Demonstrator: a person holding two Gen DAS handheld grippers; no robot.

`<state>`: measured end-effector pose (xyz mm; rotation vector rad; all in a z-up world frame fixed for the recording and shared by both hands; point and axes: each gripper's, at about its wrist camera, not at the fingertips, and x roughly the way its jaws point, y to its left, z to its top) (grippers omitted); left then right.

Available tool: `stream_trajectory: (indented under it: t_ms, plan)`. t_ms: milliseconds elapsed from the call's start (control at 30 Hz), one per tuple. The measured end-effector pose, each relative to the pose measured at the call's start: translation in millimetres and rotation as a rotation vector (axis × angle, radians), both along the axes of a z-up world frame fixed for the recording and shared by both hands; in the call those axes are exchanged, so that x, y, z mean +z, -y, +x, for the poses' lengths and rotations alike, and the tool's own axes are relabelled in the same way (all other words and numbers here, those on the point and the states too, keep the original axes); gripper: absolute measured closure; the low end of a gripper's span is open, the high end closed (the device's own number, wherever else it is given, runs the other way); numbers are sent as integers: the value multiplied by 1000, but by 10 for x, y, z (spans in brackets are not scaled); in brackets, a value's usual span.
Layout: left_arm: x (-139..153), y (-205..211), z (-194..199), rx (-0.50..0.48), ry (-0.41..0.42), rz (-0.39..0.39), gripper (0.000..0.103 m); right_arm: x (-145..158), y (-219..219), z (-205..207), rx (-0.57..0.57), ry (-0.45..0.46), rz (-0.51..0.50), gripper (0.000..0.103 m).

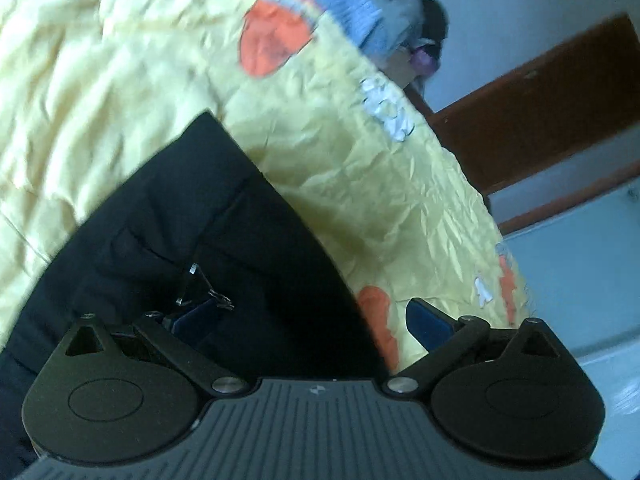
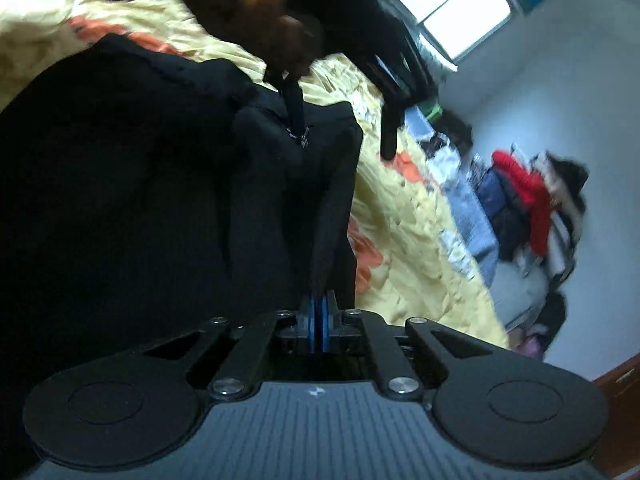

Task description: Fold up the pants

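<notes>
Left wrist view: left tool [image 1: 312,316] spread wide, nothing pinched; black pants [image 1: 192,232] lie on yellow bedspread [image 1: 360,184], filling 7–9 o'clock and passing between fingers. Clothes pile [image 1: 352,12] at 12 o'clock.

Right wrist view: right tool [image 2: 319,320] fully closed, pinching pants [image 2: 140,180] edge; pants spread toward 9–11 o'clock. Person's hand [image 2: 280,24] at 12 o'clock.

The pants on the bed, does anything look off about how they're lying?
Yes: the black pants lie bunched and creased on the yellow bedspread, a metal clasp dangling loose at the waistband, not yet flat for folding.
</notes>
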<state>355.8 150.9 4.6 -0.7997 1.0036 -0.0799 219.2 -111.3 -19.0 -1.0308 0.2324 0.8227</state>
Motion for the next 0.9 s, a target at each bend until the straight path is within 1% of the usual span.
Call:
stream_trajectory:
  t_ms: [33,67,100,133,167,200,233,333,400,500,600,667,733,800,867,900]
  plan:
    - [-43,-35,10,21,-19,-48,11,-20,-3,-29,3,14,-5,100]
    - [-65,-66,-14,44,-30,-74,16,-27,-7,-56,3,18,-5,100]
    - [-63,-89,-50,66,-33,-94,35,-39,-14,-81,0,27,-7,100]
    - [-58,-101,-76,65,-30,-99,63,-64,-20,-113,-2,35,-11,100]
    - [-52,-101,-119,64,-35,-97,75,-68,-30,-127,-8,35,-14,100]
    - [-54,-106,-168,60,-29,-108,93,-59,-33,-138,-17,28,-2,100]
    - [-41,-114,-252,62,-12,-120,99,-37,-28,-148,-28,15,17,100]
    - [98,-146,-579,70,65,-114,99,79,29,-210,-54,-46,86,99]
    - [235,-158,-880,52,116,-89,99,177,81,-307,-58,-114,147,99]
    - [359,-193,-1348,17,157,-63,99,324,172,-548,-45,-218,224,99]
    - [347,-255,-1753,2,152,-52,99,401,214,-865,-27,-311,285,99]
    - [312,-290,-2014,-3,154,-34,99,396,205,-1062,-11,-360,307,99]
    - [262,-284,-2188,-10,149,0,99,336,174,-1244,-1,-383,301,99]
    - [177,-294,-2351,-10,124,32,99,252,130,-1379,5,-416,287,99]
    - [70,-322,-2468,-11,93,37,99,155,87,-1471,-4,-433,269,99]
    - [23,-335,-2501,-9,80,37,99,117,78,-1500,-9,-428,256,100]
